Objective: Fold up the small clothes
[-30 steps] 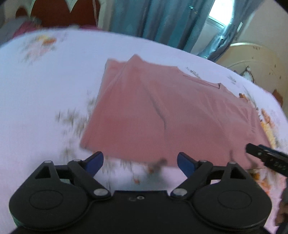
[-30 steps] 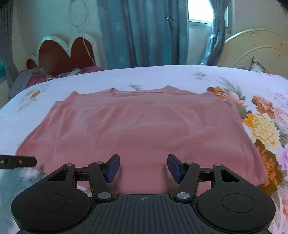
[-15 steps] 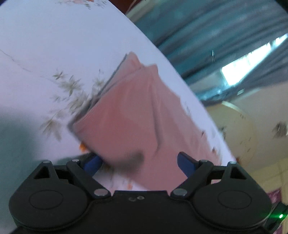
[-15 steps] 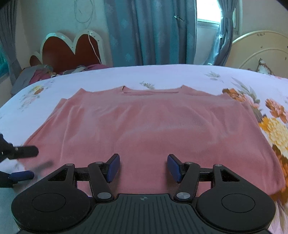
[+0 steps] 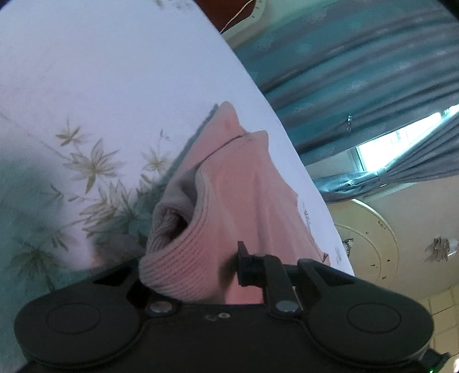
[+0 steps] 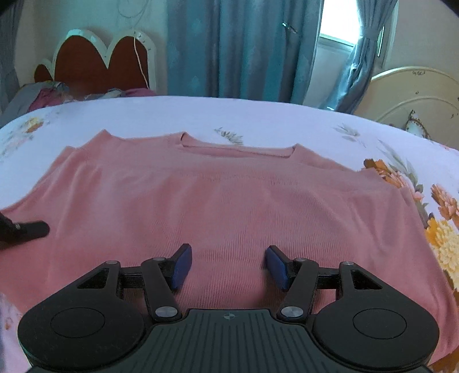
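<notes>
You are working over a bed whose white sheet [image 6: 258, 114] carries orange and yellow flowers [image 6: 441, 229] along its right side and pale leaf prints [image 5: 91, 163] on the left. Behind it stand teal curtains [image 6: 243, 48], a bright window [image 6: 337, 20], a red scalloped headboard [image 6: 97, 63] with bundled clothes [image 6: 48, 96] beside it, and a cream round headboard [image 6: 413, 91].

I see a pink knit top [image 6: 229, 206] spread flat on the bed, neckline away from me; its left corner [image 5: 183, 252] bunched, lifted.
</notes>
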Motion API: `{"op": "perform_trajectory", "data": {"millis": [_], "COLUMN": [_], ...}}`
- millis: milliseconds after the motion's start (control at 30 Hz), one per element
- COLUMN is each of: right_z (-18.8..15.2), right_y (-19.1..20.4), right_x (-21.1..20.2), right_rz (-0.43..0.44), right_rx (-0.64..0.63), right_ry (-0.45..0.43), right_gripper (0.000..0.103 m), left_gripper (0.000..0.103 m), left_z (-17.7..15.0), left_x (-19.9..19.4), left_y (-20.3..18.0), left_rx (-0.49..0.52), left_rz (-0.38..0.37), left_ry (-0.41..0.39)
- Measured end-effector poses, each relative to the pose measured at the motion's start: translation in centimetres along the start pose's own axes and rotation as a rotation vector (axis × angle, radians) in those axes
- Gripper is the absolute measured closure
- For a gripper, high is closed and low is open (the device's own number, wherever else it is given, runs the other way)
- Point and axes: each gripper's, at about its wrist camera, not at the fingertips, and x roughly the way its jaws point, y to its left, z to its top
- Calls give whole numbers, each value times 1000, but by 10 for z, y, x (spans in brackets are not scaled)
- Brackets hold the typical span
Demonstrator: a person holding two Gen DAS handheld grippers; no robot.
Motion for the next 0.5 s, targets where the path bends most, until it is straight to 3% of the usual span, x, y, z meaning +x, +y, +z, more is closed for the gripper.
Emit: {"op": "perform_trajectory", "data": {"millis": [267, 500], "right_z": [-4, 5], "right_y": [-9, -51], "right_x": [10, -12], "right_rz": [63, 184], "right_rx": [-29, 98], "right_ry": [4, -50], "right_gripper": [45, 45], "left_gripper": [91, 92], "left_z": [-7, -14], "left_x": [-13, -19], "left_y": [-26, -110], "left_rx": [70, 314], "left_rz": [60, 98], "left_ry": [-83, -153]}}
